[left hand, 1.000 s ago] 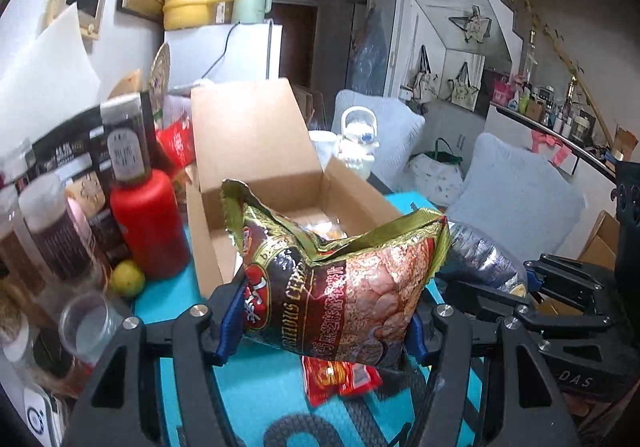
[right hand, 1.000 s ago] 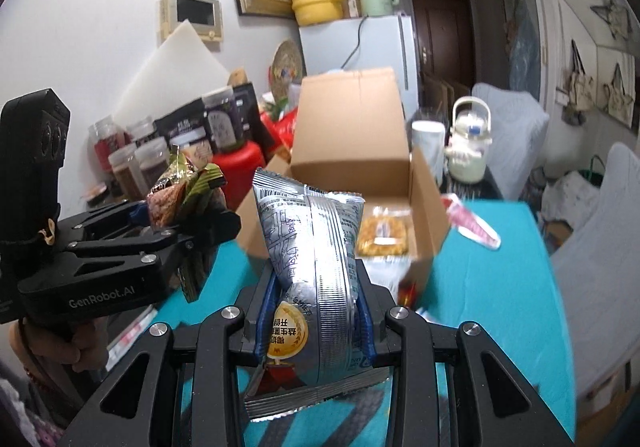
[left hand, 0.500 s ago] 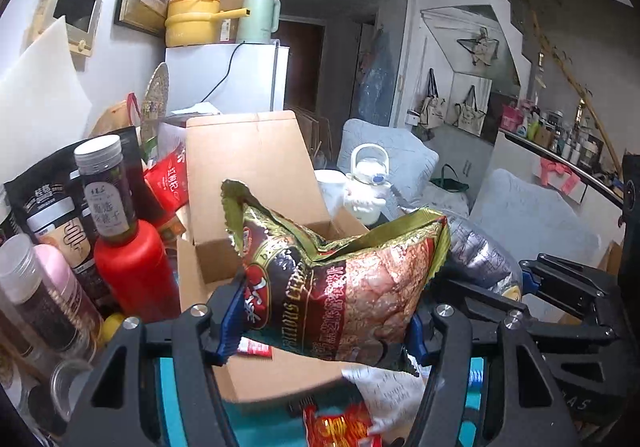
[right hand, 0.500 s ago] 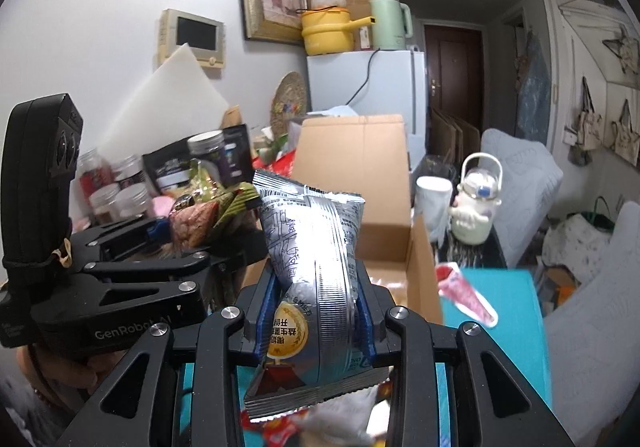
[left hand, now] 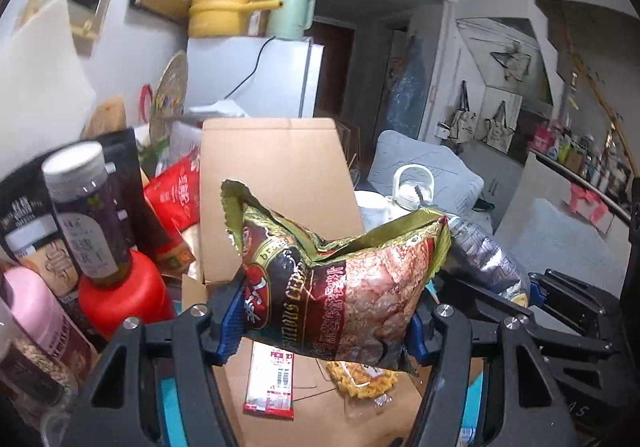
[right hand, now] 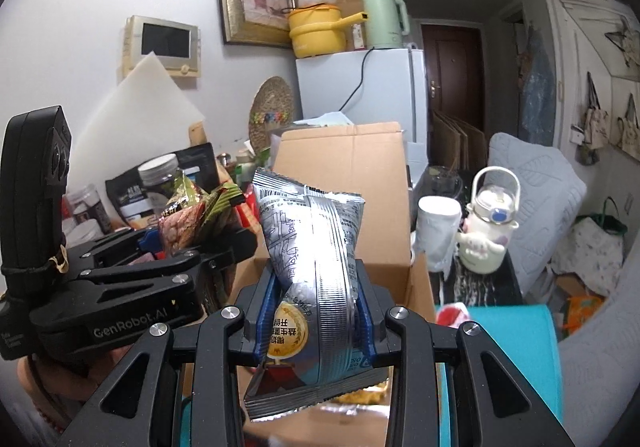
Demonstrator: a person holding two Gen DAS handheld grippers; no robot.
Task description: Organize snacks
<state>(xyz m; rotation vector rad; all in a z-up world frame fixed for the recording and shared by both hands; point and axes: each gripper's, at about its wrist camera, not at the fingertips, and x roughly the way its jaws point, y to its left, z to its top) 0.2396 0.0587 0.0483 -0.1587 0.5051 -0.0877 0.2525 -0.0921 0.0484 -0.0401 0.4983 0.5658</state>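
Left wrist view: open cardboard box (left hand: 280,183) filling the centre, lid flap standing upright at the back, floor of the box visible below the fingers. Teal table (right hand: 516,331) under it, seen at the right in the right wrist view. White fridge (left hand: 256,79) behind, with a yellow pot (left hand: 218,9) and a pale green kettle (left hand: 290,9) on top. Next in size, the left gripper (left hand: 320,317), clamped from both sides on a brown and gold snack bag (left hand: 336,279) held lengthwise above the box opening. Right gripper (right hand: 316,321) squeezed tight on a silver snack bag (right hand: 316,267), held upright over the near edge of the same box, just to the right of the other bag. To the left of the box, a red bottle (left hand: 124,295) with a dark labelled jar (left hand: 86,211) above it, touching or not hard to tell. Right of the box, a white cup (right hand: 436,235) and a small white kettle-shaped bottle (right hand: 490,223) side by side. Smallest, inside the box: a flat red and white packet (left hand: 272,383) lying on the floor, and a clear yellow snack pack (left hand: 360,383) beside it.
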